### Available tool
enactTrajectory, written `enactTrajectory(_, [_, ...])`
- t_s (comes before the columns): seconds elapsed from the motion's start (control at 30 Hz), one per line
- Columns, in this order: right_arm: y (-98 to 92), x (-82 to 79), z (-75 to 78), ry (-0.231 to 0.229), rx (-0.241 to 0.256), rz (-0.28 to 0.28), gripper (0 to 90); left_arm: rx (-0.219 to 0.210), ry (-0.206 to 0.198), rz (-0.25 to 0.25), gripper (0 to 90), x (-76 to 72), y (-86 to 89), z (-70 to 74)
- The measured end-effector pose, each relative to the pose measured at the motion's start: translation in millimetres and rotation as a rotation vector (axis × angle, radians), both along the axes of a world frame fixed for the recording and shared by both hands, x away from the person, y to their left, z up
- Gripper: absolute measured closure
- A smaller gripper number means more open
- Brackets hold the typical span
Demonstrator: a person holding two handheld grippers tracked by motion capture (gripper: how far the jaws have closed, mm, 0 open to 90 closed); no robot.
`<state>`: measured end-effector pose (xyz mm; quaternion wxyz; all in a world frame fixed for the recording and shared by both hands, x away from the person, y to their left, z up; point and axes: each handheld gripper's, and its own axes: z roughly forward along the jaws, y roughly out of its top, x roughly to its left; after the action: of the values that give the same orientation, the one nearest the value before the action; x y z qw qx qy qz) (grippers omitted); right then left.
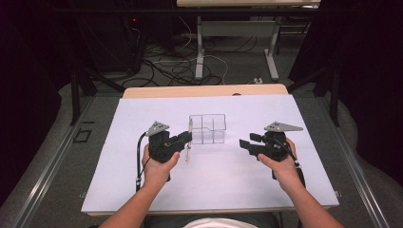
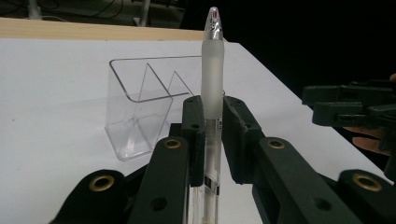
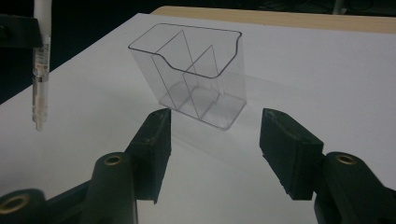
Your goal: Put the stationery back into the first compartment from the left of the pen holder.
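Observation:
A clear plastic holder [image 1: 207, 128] with dividers stands upright in the middle of the white table cover [image 1: 142, 190]. My left gripper [image 1: 186, 138] hovers just left of it, shut on a clear pen [image 1: 188, 151] held upright. In the left gripper view the pen [image 2: 212, 70] rises between the jaws of that gripper [image 2: 213, 119], its pale grip and tip pointing up, with the holder [image 2: 140, 112] behind it. My right gripper [image 1: 245, 143] stands open to the right of the holder. In its own view this gripper [image 3: 215, 135] has nothing between its jaws and faces the holder [image 3: 196, 79]; the pen [image 3: 40, 74] hangs at the left.
A wooden table edge [image 1: 204, 90] runs behind the white cover. Beyond it are cables on the floor [image 1: 176, 66] and another table's legs [image 1: 199, 47]. The right gripper [image 2: 355, 105] appears at the right of the left gripper view.

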<state>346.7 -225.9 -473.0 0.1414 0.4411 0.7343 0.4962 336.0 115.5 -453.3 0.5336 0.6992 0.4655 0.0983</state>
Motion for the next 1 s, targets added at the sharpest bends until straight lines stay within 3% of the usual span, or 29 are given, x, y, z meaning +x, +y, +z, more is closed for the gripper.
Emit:
enactTrajectory(0.17, [7.0, 2.8, 3.3, -0.013, -0.011, 0.017, 43.2, -0.006, 0.002, -0.02, 79.7, -3.2, -2.3, 0.5])
enactTrajectory(0.4, [20.4, 12.7, 2.6, 0.05, 0.139, 0.084, 53.7, -0.021, 0.009, -0.043, 79.7, -4.1, -5.9, -0.7])
enactTrajectory(0.63, [37.3, 17.3, 3.8, 0.096, 0.197, 0.123, 59.2, -0.03, 0.017, -0.063, 79.6, -5.6, -9.3, -2.2])
enactTrajectory(0.67, [42.1, 18.9, 4.5, 0.108, 0.232, 0.135, 59.4, -0.03, 0.016, -0.064, 79.6, -5.8, -10.5, -2.9])
enactTrajectory(0.77, [48.5, 20.2, 5.7, 0.117, 0.273, 0.144, 60.0, -0.019, 0.029, -0.081, 79.7, -7.8, -15.0, -5.0])
enactTrajectory(0.93, [51.2, 16.9, 6.3, 0.122, 0.289, 0.162, 62.8, -0.007, 0.029, -0.104, 79.7, -11.1, -23.8, -8.9])
enactTrajectory(1.0, [51.8, 15.0, 5.5, 0.117, 0.323, 0.167, 65.0, 0.005, 0.034, -0.121, 79.6, -12.2, -28.6, -11.0])
